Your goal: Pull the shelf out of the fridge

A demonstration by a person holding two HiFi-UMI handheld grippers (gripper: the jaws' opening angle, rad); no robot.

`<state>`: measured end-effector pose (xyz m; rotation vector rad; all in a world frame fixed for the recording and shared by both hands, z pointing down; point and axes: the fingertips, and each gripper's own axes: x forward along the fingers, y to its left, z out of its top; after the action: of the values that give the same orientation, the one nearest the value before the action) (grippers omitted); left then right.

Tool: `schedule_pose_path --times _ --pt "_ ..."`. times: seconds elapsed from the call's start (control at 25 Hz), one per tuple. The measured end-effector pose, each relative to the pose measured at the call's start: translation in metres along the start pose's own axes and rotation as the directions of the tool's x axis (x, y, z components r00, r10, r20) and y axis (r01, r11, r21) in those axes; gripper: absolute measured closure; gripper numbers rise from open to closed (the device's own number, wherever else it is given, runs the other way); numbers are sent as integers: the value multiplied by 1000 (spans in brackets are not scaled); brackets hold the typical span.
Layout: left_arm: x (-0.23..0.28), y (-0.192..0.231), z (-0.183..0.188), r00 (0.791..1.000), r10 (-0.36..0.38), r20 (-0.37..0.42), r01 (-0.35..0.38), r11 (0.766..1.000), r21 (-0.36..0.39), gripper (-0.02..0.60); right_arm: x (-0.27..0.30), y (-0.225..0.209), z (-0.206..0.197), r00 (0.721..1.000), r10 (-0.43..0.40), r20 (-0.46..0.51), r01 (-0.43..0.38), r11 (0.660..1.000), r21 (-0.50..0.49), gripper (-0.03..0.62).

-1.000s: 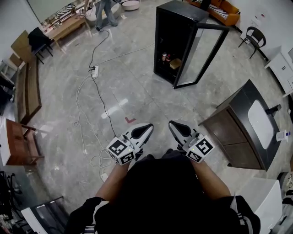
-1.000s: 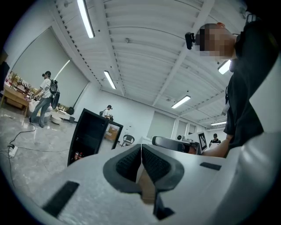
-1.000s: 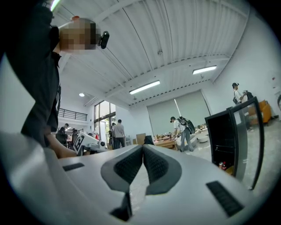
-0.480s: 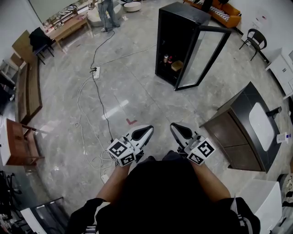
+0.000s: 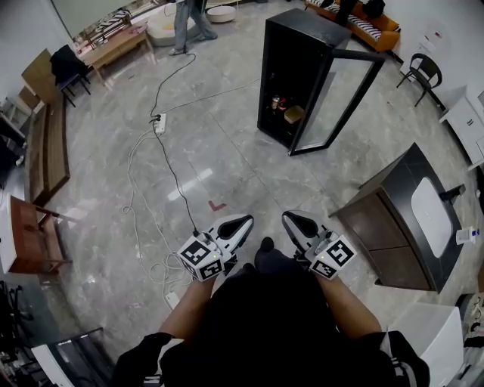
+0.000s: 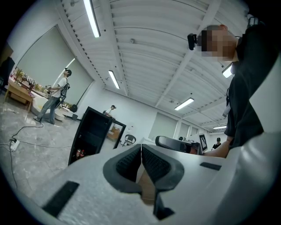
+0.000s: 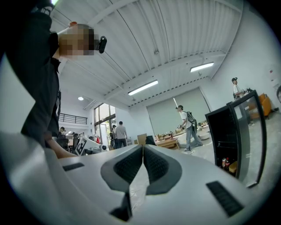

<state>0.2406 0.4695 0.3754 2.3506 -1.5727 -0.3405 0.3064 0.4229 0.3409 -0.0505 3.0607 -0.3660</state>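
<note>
The black fridge point(image 5: 299, 60) stands far ahead on the marble floor, its glass door point(image 5: 340, 94) swung open to the right. Cans point(image 5: 277, 103) and a yellow box point(image 5: 294, 114) sit low inside; I cannot make out a shelf from here. My left gripper point(image 5: 246, 221) and right gripper point(image 5: 287, 218) are held side by side near my body, both shut and empty, well short of the fridge. The fridge point(image 6: 92, 132) shows left of the left gripper point(image 6: 141, 147) in the left gripper view. In the right gripper view the fridge point(image 7: 230, 136) stands right of the right gripper point(image 7: 143, 147).
A black cable point(image 5: 168, 162) and a power strip point(image 5: 159, 123) lie on the floor to the left. A dark cabinet with a white basin point(image 5: 382, 227) stands at the right. Wooden benches point(image 5: 47, 147) line the left. A person point(image 5: 189, 19) stands at the back.
The fridge has drifted lower and nearer in the head view as I step toward it. Both grippers stay shut and keep their place in front of me.
</note>
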Motion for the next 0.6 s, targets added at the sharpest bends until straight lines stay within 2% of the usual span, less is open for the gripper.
schedule_pose_path --times 0.28,0.6 --pt "9 26 2 1000 27 -8 -27 999 -18 558 22 -20 -6 1000 24 -15 -23 999 28 566" --pt "50 81 19 999 35 -7 -35 999 -30 558 62 -82 2 1000 14 -10 -14 999 33 566"
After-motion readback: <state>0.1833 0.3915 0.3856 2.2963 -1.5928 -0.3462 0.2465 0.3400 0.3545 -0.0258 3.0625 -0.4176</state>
